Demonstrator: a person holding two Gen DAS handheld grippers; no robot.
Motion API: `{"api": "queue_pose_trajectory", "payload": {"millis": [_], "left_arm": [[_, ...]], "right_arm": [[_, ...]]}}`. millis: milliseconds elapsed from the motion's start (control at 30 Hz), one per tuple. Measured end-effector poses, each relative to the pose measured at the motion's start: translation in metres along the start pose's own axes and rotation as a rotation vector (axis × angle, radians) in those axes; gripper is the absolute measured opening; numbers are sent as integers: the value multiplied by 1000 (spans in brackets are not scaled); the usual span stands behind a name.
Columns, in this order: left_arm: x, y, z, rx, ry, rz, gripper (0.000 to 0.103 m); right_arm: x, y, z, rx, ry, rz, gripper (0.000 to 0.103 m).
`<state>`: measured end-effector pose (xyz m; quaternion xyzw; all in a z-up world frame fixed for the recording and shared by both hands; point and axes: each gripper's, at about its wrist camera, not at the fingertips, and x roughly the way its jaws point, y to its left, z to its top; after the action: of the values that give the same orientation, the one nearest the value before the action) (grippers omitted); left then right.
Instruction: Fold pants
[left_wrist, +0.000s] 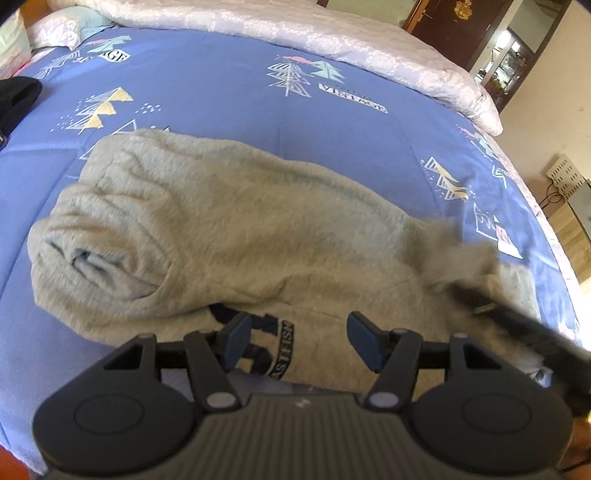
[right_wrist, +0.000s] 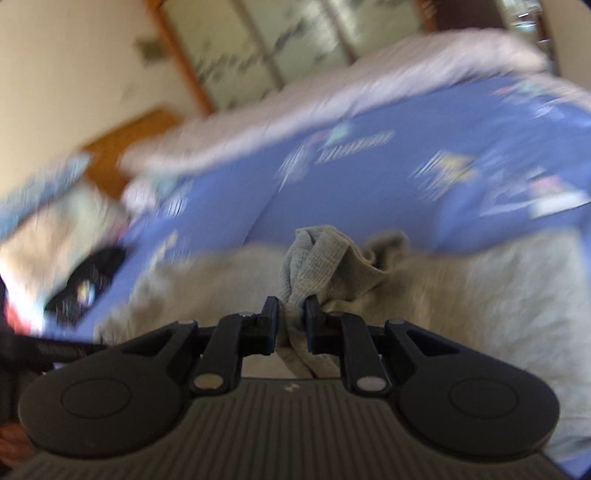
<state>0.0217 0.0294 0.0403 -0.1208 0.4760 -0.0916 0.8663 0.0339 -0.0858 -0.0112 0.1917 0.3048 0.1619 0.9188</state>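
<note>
One pair of fuzzy gray pants (left_wrist: 236, 236) lies on the blue bed sheet (left_wrist: 221, 96), bunched up and partly folded over. A dark band on the pants near the left gripper (left_wrist: 299, 339) has white letters on it. They look like "ASTISM", but part of the word is hidden, so I cannot read the whole thing.

The sheet has little tree drawings and words printed on it. One label (left_wrist: 352, 98) reads "VINTAGE" upside down. Another label (left_wrist: 118, 56) near the pillow ends in "GE". I can count about six tree groups in the left wrist view.

The left gripper hangs just over the near edge of the pants. Its two blue-tipped fingers (left_wrist: 240, 332) are wide apart and hold nothing.

The right gripper (right_wrist: 291, 321) has its two jaws squeezed together on a bunch of the gray pants cloth (right_wrist: 317, 258). The cloth sticks up above the jaws in a wrinkled lump. This view is very blurry.

One pale quilt (left_wrist: 332, 40) lies along the far side of the bed. One pillow (left_wrist: 55, 27) sits in the far corner. One black thing (left_wrist: 16, 99) lies on the sheet at the left edge; I cannot tell what it is.
</note>
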Motion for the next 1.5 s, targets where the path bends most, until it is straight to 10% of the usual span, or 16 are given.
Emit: {"api": "queue_pose_trajectory", "payload": {"millis": [167, 467, 733, 833, 1067, 1500], "left_arm": [[-2, 3, 6, -13, -6, -20, 60], [2, -63, 32, 123, -62, -183, 57], [45, -132, 27, 276, -23, -210, 52], [91, -120, 23, 254, 95, -63, 41], [84, -114, 19, 275, 56, -85, 40], [33, -42, 24, 24, 45, -127, 56]], "right_arm": [[10, -2, -11, -19, 115, 62, 53], [-95, -75, -7, 120, -137, -100, 53], [-105, -127, -26, 343, -124, -148, 53], [-96, -137, -34, 397, -63, -175, 50], [-94, -122, -37, 316, -72, -192, 51], [-119, -159, -58, 568, -133, -140, 65]]}}
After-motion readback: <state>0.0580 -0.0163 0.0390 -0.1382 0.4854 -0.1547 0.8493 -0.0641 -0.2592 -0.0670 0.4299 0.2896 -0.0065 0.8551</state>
